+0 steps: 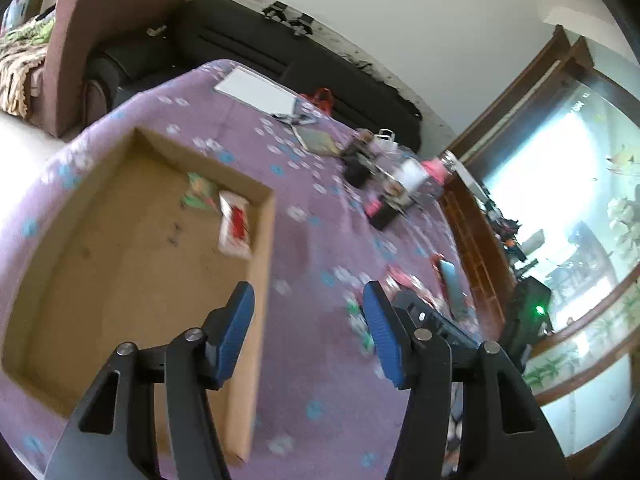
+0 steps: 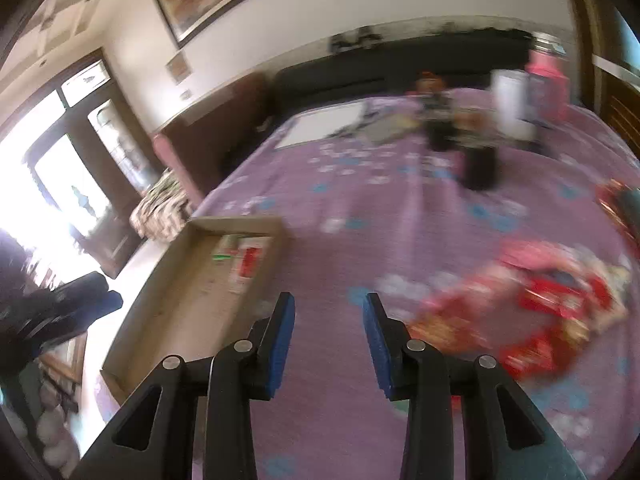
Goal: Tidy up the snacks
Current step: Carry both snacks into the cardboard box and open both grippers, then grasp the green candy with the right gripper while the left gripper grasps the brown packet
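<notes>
Your left gripper [image 1: 308,332] hangs over the box [image 1: 262,280] right wall, fingers wide and empty; two packets [image 1: 234,226] lie at its far corner. Your right gripper [image 2: 329,336] (fingers also wide, empty) sits over bare purple counter [image 2: 400,200], box to its left, blurred red snacks [image 2: 540,304] just right.

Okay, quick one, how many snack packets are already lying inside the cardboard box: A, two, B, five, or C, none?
A: the left wrist view shows a green packet and a white-and-red packet side by side at the far end of the cardboard box; the rest of its floor is bare.
</notes>
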`<state>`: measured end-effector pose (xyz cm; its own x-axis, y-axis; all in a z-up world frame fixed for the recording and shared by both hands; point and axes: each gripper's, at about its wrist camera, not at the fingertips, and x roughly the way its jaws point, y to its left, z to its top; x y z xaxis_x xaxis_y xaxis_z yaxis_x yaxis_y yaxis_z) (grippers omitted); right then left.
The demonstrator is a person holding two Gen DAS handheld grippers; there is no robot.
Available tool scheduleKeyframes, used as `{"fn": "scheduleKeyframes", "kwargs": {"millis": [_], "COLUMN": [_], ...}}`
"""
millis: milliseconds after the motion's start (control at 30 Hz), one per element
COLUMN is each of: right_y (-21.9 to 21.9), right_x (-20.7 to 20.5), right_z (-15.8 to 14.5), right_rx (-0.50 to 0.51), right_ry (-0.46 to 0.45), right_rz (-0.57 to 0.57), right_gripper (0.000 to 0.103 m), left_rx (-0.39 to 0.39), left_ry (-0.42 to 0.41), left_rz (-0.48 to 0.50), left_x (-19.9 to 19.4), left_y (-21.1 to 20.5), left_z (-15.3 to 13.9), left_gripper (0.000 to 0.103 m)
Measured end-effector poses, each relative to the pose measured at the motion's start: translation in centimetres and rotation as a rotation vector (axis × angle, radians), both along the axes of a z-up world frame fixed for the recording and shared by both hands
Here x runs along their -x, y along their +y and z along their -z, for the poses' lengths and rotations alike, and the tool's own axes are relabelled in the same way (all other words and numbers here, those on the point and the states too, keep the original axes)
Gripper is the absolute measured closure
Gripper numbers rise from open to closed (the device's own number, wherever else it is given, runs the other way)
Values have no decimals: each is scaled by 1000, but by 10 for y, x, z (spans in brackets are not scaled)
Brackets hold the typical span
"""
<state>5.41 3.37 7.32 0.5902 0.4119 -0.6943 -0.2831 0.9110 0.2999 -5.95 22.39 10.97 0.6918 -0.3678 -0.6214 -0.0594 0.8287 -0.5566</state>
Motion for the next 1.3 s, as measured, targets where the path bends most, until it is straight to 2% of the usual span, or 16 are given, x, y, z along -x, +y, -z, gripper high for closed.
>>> {"fn": "scheduleKeyframes", "kwargs": {"millis": [133,233,333,500,600,733,867,967,1067,1200,1300], "right_y": [-57,-88,-101,-94,-76,-56,-42,-30,-16,-3,11], "right_x": [14,18,18,9,2,-19,-45,-54,-44,-20,4], "right_z": [3,10,21,42,42,41,50,64,67,66,67], "right_rx": [-20,-20,-23,-40,-32,7,27,88,149,89,14], "right_ry": [7,27,55,107,103,97,142,188,161,180,217], "right_rz": [90,131,132,107,83,100,140,164,105,-57,-263], "right_gripper": [63,63,63,63,63,47,47,48,54,55,55], "left_rx": [30,11,-35,-91,-121,-111,-113,-117,-119,-102,-92], "left_ry": [-7,-11,-19,-36,-50,-45,-29,-26,-29,-13,2], "left_rz": [6,15,-1,-3,-8,3,19,24,15,11,30], "left_x": [20,31,40,48,51,51,49,48,50,47,45], "left_y": [-19,-35,-46,-53,-55,-55,-56,-53,-48,-46,-51], "left_z": [9,17,20,16,14,20,28,30,31,38,42], "left_gripper": [37,37,36,36,36,36,36,36,36,36,36]}}
